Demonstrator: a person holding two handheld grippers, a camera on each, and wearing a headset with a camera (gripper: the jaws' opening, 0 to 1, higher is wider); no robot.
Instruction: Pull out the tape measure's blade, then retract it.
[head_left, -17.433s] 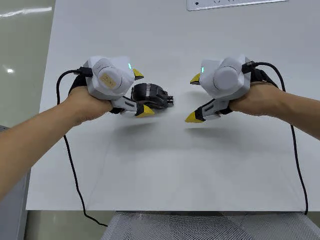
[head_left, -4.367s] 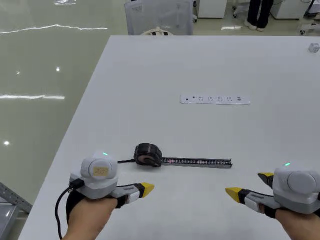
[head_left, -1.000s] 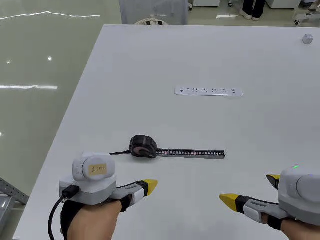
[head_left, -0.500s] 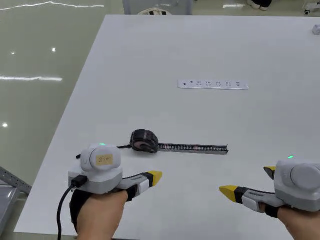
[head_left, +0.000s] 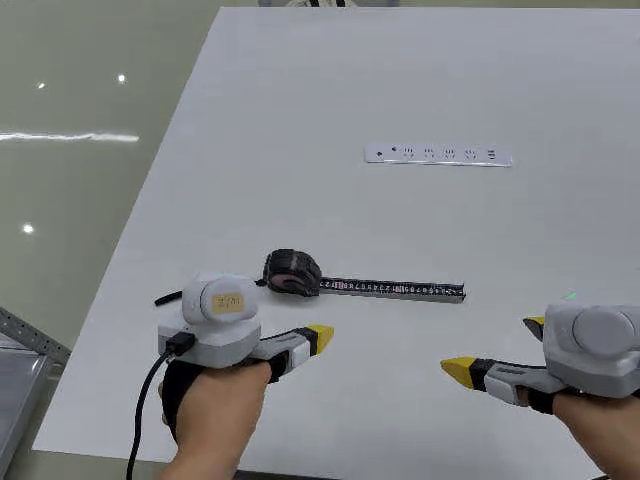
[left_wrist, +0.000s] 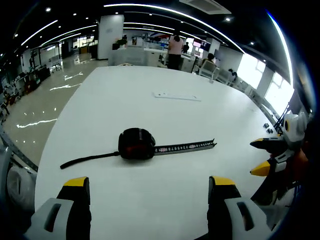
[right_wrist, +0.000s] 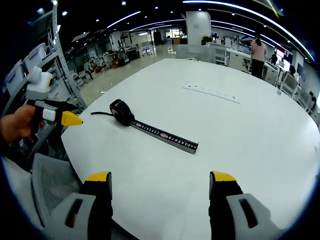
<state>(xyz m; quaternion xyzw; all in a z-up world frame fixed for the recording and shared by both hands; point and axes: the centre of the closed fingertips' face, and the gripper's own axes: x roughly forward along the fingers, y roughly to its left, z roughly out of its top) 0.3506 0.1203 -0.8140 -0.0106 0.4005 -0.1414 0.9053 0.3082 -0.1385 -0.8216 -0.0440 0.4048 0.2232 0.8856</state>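
Observation:
A black tape measure (head_left: 292, 272) lies on the white table (head_left: 380, 90), its blade (head_left: 395, 289) pulled out to the right and flat on the surface. A black strap (left_wrist: 85, 160) trails from the case's other side. My left gripper (head_left: 308, 328) hovers open just in front of the case, with nothing between its yellow-tipped fingers. The right gripper (head_left: 497, 346) is open too, near the table's front edge, a short way in front of the blade's free end. The case (left_wrist: 136, 144) sits ahead of the left gripper (left_wrist: 149, 182). The blade (right_wrist: 165, 135) lies ahead of the right gripper (right_wrist: 160, 176).
A white power strip (head_left: 438, 155) lies farther back on the table. The table's left edge (head_left: 150, 190) drops to a glossy floor. A mesh chair (right_wrist: 50, 185) stands by the front edge. People stand far behind the table (left_wrist: 176, 47).
The head camera has shifted, so the whole picture has moved. The tape measure lies as before with its blade out. My left gripper has edged slightly closer to the case.

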